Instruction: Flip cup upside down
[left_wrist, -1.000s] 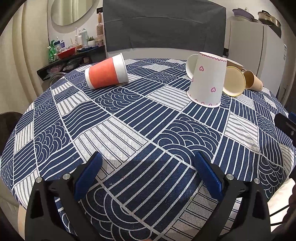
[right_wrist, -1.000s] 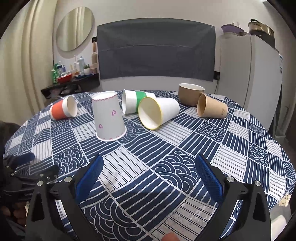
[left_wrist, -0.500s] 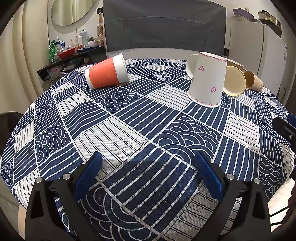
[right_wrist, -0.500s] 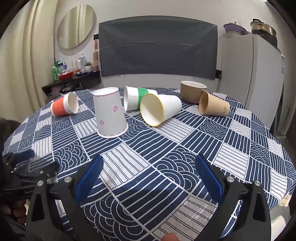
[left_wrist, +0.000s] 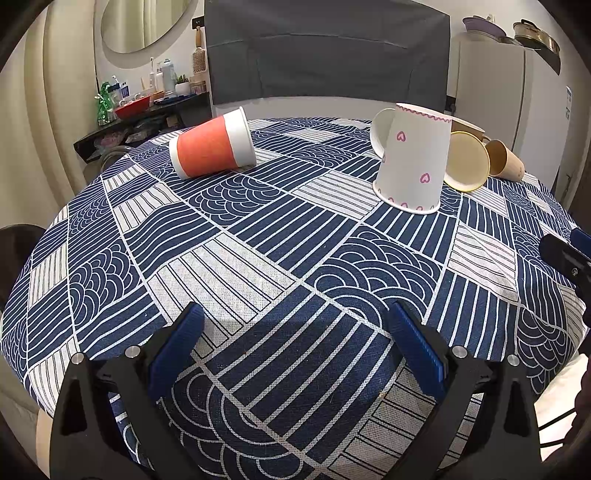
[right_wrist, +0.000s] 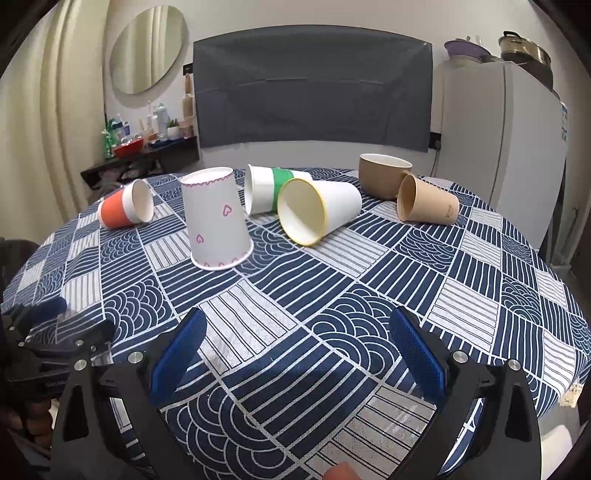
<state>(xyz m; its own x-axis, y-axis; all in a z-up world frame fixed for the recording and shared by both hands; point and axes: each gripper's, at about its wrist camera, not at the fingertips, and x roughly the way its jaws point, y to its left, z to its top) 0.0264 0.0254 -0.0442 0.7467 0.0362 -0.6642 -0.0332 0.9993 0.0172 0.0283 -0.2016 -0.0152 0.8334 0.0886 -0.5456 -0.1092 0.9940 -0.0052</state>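
Note:
A white cup with pink hearts (left_wrist: 412, 160) (right_wrist: 216, 221) stands upside down on the patterned table. An orange cup (left_wrist: 212, 146) (right_wrist: 125, 203) lies on its side at the far left. A green-banded cup (right_wrist: 273, 188), a yellow-rimmed white cup (right_wrist: 317, 210) and a brown paper cup (right_wrist: 428, 201) also lie on their sides; a brown bowl-like cup (right_wrist: 382, 175) stands upright behind. My left gripper (left_wrist: 295, 343) and right gripper (right_wrist: 295, 347) are both open and empty, hovering over the table's near edge, well short of the cups.
The round table with its blue-and-white cloth (right_wrist: 332, 295) fills both views. A dark chair back (right_wrist: 314, 85) stands behind it, a fridge (right_wrist: 502, 147) at right, a cluttered shelf (right_wrist: 144, 151) at left. The left gripper's body shows at the right view's left edge (right_wrist: 55, 332).
The right gripper's view has risen and tilted slightly, so the cups sit lower in the frame. The left gripper has barely moved. No cup has moved.

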